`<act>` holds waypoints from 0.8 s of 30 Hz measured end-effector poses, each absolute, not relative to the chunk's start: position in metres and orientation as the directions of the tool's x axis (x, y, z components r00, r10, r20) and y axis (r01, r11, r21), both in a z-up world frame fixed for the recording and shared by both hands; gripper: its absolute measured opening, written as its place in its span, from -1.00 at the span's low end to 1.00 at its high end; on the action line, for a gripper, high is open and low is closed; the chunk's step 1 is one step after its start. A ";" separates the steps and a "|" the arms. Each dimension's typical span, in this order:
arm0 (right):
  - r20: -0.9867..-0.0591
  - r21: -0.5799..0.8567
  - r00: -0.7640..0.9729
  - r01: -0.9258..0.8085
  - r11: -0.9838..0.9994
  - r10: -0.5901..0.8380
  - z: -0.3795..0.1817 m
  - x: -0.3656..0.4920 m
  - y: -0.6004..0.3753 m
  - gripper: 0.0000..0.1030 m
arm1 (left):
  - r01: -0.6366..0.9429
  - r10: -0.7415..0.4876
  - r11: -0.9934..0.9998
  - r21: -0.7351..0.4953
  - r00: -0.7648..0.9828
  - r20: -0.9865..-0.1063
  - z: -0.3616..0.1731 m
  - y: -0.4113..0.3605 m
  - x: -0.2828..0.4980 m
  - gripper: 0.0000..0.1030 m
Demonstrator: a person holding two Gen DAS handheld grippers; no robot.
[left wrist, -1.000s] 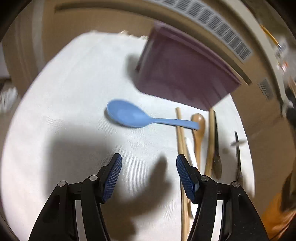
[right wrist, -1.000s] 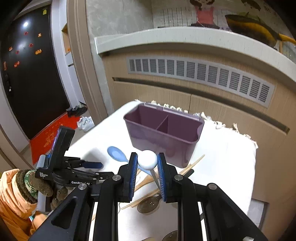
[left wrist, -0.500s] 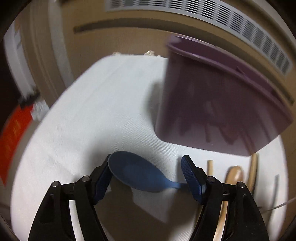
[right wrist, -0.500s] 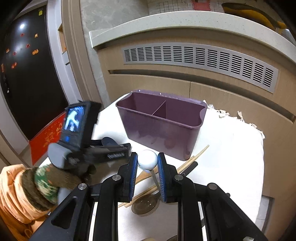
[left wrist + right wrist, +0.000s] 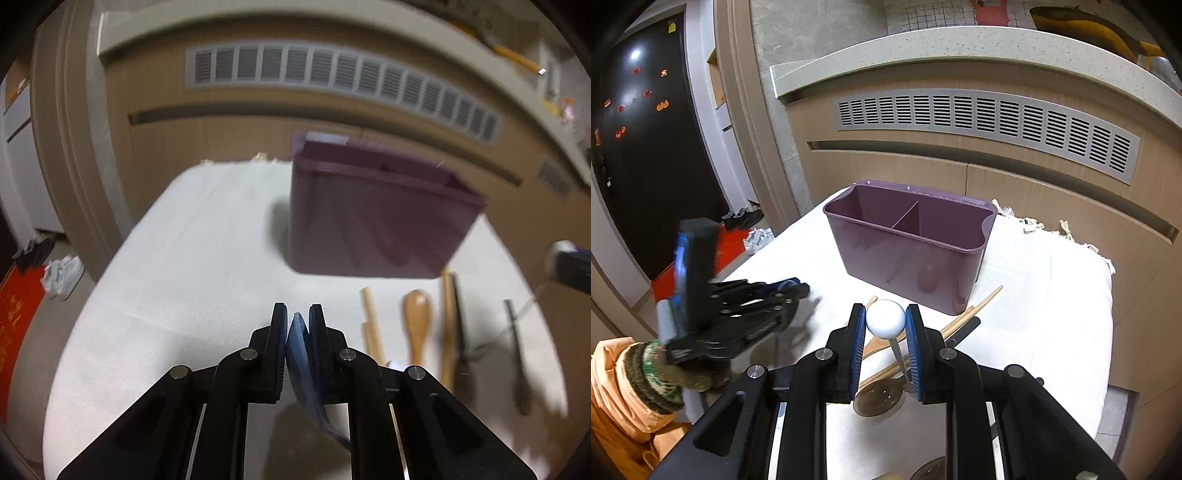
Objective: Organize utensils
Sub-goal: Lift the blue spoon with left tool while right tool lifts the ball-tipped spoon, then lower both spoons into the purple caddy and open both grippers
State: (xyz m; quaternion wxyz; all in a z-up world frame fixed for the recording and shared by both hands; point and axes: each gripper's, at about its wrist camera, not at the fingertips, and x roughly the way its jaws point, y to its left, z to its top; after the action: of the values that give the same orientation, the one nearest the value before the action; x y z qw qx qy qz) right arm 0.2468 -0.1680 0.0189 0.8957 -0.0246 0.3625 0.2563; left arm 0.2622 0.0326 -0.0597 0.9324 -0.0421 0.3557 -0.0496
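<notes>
Utensils: I hold two. My left hand-held gripper (image 5: 297, 325) is clamped on a blue plastic spoon (image 5: 300, 354), bowl edge-on between the pads, handle trailing down beneath.
Right side: my right hand-held gripper (image 5: 885, 325) is clamped on a white ball-ended utensil (image 5: 885, 319), its thin stem hanging down.
Caddy: a smooth purple plastic bin (image 5: 908, 243), two compartments split by a divider, stands toward the desk's far edge, straight ahead of both grippers; I judge the right nearer.
Remaining: a wooden spoon (image 5: 417, 317), chopsticks (image 5: 371, 325) and dark utensils lie lengthwise near the desk's right edge.
Desk (image 5: 192, 258): white woven cloth.
</notes>
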 end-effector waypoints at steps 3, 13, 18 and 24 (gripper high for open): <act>-0.658 0.131 0.609 -0.485 0.864 0.442 0.024 0.241 -0.167 -0.61 | 0.080 -0.144 0.988 -0.129 0.767 -0.625 -0.043 0.035 0.246 -0.78; -0.616 0.136 0.626 -0.513 0.848 0.478 0.055 0.226 -0.167 -0.61 | 0.170 -0.200 0.980 -0.106 0.857 -0.474 0.024 0.024 0.216 -0.78; -0.570 0.122 0.664 -0.514 0.849 0.484 0.086 0.230 -0.164 -0.61 | 0.190 -0.209 0.978 -0.087 0.899 -0.384 0.069 0.017 0.225 -0.78; -0.437 0.080 0.774 -0.474 0.877 0.458 0.161 0.260 -0.163 -0.61 | 0.147 -0.147 0.989 -0.006 0.979 -0.140 0.155 0.002 0.261 -0.78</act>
State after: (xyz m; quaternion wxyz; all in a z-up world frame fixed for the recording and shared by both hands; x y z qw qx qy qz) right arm 0.2595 -0.1627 0.1609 0.9417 -0.0174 0.2273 0.2475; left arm 0.2613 0.0023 0.1549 0.9948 0.0022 0.0701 -0.0739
